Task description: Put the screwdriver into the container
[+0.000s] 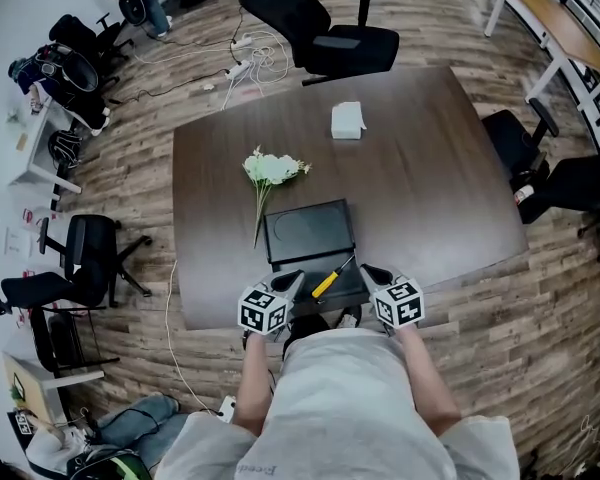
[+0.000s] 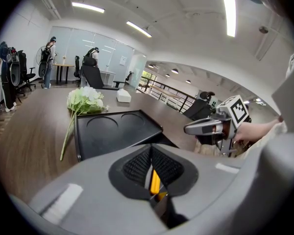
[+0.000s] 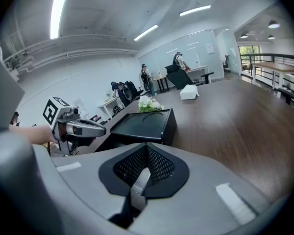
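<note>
Office, wood floor, dark brown table (image 1: pixel 430 188), person standing at its 6 o'clock edge. Black container (image 1: pixel 308 230) sits near that edge. Its top shows two round recesses; can't tell how deep it is or whether that is a lid. Flowers (image 1: pixel 270 170) lie at the container's 10 o'clock, touching or just beside it. White box (image 1: pixel 348 120) at 12 o'clock, well apart.

Screwdriver (image 1: pixel 327 281), yellow handle, is over the near end of the container, shaft pointing to 1 o'clock. Left gripper (image 1: pixel 292 283) is at its 9 o'clock, and the left gripper view shows the jaws pinched in on the yellow handle. I read that as clamped, though only a thin strip of handle shows. Right gripper (image 1: pixel 372 273) is at the screwdriver's 3 o'clock, close by, with jaws together and nothing between them.

Judged step: screwdriver carried, about to go into the container.

Risks:
- The hold looks to be near the butt end, so the long shaft can swing or slip in the pads.
- Letting go too near 6 o'clock could drop it on the table edge or the floor.
- If the top is shallow or a lid, the round handle can roll off.
- The right gripper is close enough to knock the shaft.
- The tip may catch the rim and shove the container.
</note>
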The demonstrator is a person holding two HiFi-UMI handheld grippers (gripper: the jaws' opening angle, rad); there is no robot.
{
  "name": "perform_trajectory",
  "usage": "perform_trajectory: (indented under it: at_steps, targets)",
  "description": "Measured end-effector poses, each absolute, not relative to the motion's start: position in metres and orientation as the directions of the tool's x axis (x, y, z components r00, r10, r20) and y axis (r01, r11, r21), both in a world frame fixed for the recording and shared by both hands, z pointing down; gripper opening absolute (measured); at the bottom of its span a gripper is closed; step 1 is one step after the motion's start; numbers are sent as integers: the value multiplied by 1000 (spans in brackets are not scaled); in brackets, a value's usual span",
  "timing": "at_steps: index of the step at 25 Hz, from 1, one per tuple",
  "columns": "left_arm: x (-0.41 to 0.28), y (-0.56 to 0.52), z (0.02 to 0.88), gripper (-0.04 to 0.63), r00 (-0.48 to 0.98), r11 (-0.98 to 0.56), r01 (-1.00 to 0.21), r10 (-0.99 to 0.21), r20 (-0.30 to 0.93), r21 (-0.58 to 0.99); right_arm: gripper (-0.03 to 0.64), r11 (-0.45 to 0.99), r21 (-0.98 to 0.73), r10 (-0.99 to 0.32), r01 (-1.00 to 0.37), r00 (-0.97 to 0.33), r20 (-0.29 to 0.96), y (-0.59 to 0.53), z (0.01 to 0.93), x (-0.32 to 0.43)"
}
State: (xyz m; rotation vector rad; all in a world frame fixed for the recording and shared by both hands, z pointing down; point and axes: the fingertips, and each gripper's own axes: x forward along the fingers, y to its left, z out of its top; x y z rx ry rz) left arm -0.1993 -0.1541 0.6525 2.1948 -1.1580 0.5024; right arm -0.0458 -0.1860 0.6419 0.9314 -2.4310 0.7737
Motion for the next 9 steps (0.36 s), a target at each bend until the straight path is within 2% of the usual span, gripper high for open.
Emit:
perform_trajectory:
  at_steps: [9]
  targets:
    - [-202, -156, 652, 55, 539, -429, -841, -612, 579, 329, 0, 616, -350, -477, -706, -687, 548, -188, 641, -42]
